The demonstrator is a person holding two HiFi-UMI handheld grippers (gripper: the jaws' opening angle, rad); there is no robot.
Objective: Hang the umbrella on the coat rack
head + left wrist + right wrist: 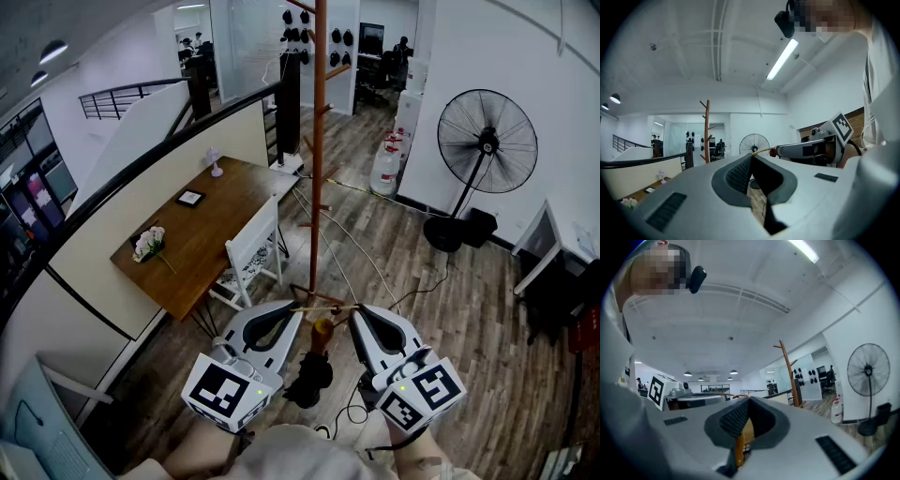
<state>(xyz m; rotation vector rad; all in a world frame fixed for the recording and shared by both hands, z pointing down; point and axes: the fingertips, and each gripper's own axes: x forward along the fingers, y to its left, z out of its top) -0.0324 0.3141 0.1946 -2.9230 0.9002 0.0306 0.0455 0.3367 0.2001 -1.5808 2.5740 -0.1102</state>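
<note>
Left tool [298, 307] and right tool [355, 310] each pinch the umbrella strap [325, 306].

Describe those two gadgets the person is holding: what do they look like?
The left gripper and right gripper are matching smooth light-grey shells tapering to dark ribbed fingers, each carrying a cube of black-and-white square markers and a green light.

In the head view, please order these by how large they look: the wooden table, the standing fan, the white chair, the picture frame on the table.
1. wooden table
2. standing fan
3. white chair, only slightly smaller than the fan; the fan stands farther away, so true sizes are unsure
4. picture frame
</note>
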